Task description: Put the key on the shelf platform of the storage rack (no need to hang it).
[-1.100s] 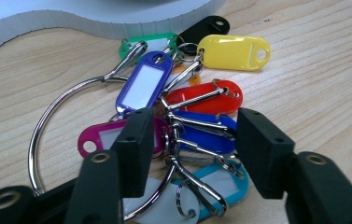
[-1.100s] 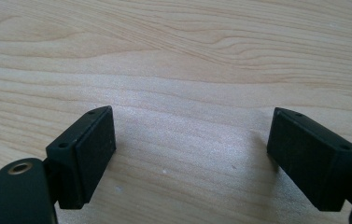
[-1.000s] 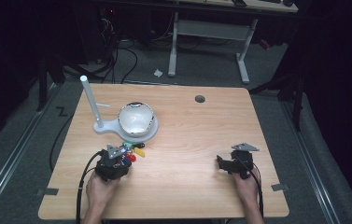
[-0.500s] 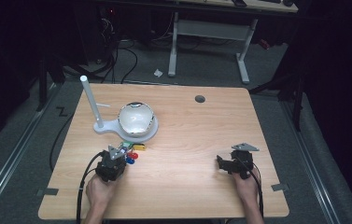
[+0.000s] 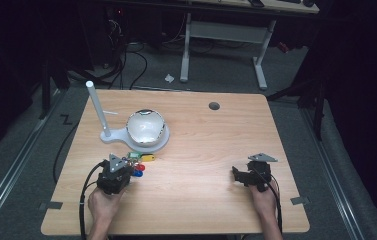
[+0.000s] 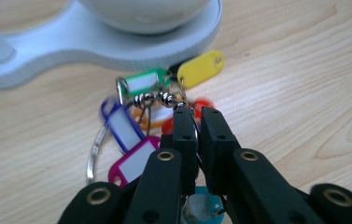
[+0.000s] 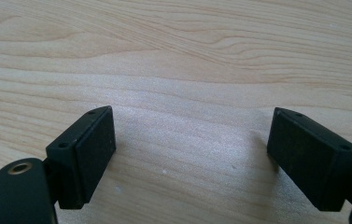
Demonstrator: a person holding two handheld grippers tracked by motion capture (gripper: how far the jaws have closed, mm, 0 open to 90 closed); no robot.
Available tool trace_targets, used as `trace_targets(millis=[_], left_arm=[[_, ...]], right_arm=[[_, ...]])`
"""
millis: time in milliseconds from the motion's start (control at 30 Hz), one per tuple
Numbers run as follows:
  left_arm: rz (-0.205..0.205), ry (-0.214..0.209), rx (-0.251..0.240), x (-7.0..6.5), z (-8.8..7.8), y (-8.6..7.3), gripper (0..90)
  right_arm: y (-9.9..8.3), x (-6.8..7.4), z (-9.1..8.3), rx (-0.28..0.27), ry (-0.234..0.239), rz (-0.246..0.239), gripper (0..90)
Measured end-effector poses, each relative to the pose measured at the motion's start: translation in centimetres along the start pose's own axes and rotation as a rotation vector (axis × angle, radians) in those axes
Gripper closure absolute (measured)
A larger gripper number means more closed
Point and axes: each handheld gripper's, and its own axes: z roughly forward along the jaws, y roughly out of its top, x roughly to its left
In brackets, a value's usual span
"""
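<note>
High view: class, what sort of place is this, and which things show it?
Probably a lab or workshop: a plain wooden table, cables trailing over the grey floor behind it, and a desk frame further back in a dark room.

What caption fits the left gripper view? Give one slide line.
Left gripper pinches the wire ring of a bunch of coloured key tags beside a white stand base.

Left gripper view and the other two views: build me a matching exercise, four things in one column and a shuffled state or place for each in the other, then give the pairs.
Things:
1. left gripper
2. right gripper
3. yellow key tag
4. white post

States or places:
A. stands upright at the far-left end of the white base
B. jaws wide apart over bare table
C. lies close beside the white base's edge
D. jaws closed on the bunch's wire ring

Pairs: 1-D, 2-B, 3-C, 4-A
</note>
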Motion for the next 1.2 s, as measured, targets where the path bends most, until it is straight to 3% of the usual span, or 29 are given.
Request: trace_targets(millis=[167, 333, 733, 1200], left_arm=[[0.022, 0.001, -0.033, 0.2, -1.3, 1.1, 85.6], [0.003, -0.015, -0.07, 0.7, -2.4, 1.9, 85.6], [0.035, 0.004, -0.133, 0.8, -4.5, 3.6, 85.6], [0.033, -0.054, -0.178, 1.4, -6.5, 5.9, 85.5]], right_arm=[[0.0, 0.0, 0.0, 0.0, 0.0, 0.0, 15.5], [0.0, 0.0, 0.0, 0.0, 0.0, 0.0, 15.5], [0.0, 0.0, 0.0, 0.0, 0.0, 0.0, 15.5], [0.0, 0.0, 0.0, 0.0, 0.0, 0.0, 15.5]])
